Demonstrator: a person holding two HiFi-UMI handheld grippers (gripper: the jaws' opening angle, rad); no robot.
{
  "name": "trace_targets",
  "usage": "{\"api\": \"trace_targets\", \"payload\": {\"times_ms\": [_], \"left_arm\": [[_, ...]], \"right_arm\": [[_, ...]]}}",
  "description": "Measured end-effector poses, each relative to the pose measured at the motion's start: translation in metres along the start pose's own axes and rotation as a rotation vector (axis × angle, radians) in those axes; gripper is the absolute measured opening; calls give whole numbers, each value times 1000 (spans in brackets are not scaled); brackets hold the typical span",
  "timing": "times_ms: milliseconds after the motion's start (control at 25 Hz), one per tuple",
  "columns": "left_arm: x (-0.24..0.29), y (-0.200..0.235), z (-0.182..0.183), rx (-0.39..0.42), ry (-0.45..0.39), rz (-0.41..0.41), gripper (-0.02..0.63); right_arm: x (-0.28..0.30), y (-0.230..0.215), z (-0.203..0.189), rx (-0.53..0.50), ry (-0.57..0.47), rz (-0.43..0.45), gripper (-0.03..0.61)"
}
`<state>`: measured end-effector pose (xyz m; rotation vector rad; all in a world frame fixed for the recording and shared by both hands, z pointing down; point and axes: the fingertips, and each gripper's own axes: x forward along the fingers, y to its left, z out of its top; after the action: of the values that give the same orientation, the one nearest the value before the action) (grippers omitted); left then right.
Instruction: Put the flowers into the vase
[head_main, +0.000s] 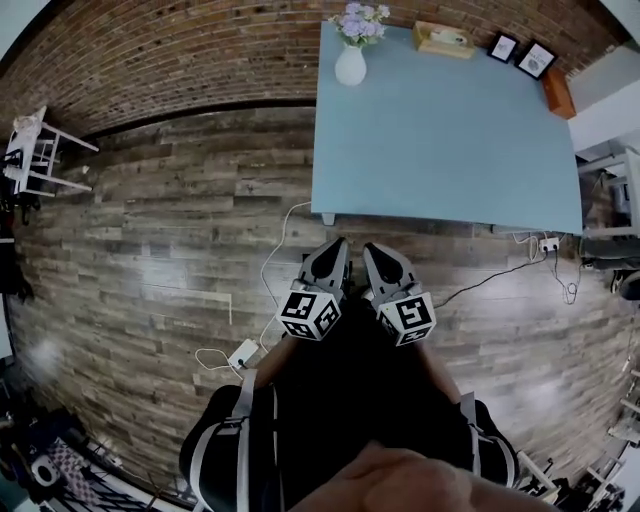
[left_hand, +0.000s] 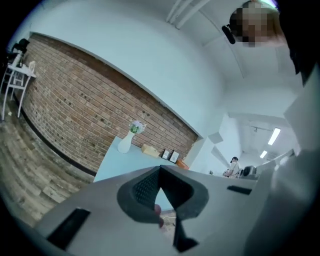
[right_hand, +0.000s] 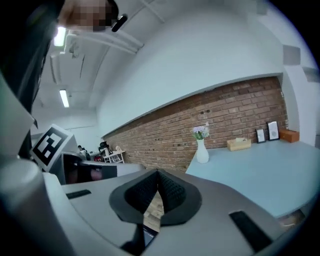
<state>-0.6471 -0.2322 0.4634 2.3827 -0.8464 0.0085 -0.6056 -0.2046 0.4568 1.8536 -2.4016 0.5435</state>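
A white vase (head_main: 350, 66) with purple flowers (head_main: 362, 22) in it stands at the far left corner of the light blue table (head_main: 450, 150). My left gripper (head_main: 338, 245) and right gripper (head_main: 372, 250) hang side by side over the wooden floor, short of the table's near edge. Both are shut with nothing between the pads. The left gripper view has the vase (left_hand: 125, 143) and flowers (left_hand: 136, 127) far beyond the shut left gripper (left_hand: 160, 170). In the right gripper view the vase (right_hand: 202, 152) stands beyond the shut right gripper (right_hand: 157, 172).
A tissue box (head_main: 443, 40), two picture frames (head_main: 503, 47) and an orange box (head_main: 558, 92) line the table's far edge by the brick wall. A white rack (head_main: 30, 150) stands at the left. A power strip (head_main: 243, 352) and cables lie on the floor.
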Motion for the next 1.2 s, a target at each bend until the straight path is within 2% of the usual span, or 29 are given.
{"api": "trace_targets", "payload": {"times_ms": [120, 240, 360, 520, 560, 680, 760, 840, 920, 1080, 1200], "left_arm": [[4, -28, -17, 85, 36, -2, 25], [0, -63, -45, 98, 79, -18, 25], [-22, -86, -60, 113, 61, 3, 25], [-58, -90, -64, 279, 72, -2, 25], [-67, -92, -65, 292, 77, -22, 25], [-80, -107, -69, 233, 42, -84, 25], [-82, -118, -75, 261, 35, -107, 25], [-85, -127, -73, 310, 34, -133, 25], [-88, -127, -68, 314, 21, -142, 25], [-104, -112, -68, 280, 26, -126, 25], [-108, -114, -73, 294, 38, -153, 25]], "right_arm": [[-39, -4, -5, 16, -50, 23, 18], [-84, -9, -18, 30, -103, 56, 18], [-111, -4, -34, 52, -82, 83, 18], [-124, 22, -33, -26, -57, 139, 18], [-128, 31, -33, -59, -62, 161, 18], [-145, 40, -41, -125, -47, 162, 18], [-150, 40, -43, -97, -44, 133, 18], [-150, 45, -38, -25, -66, 117, 18], [-150, 51, -35, 19, -85, 116, 18], [-154, 62, -36, 18, -84, 97, 18], [-157, 65, -38, 4, -81, 81, 18]]}}
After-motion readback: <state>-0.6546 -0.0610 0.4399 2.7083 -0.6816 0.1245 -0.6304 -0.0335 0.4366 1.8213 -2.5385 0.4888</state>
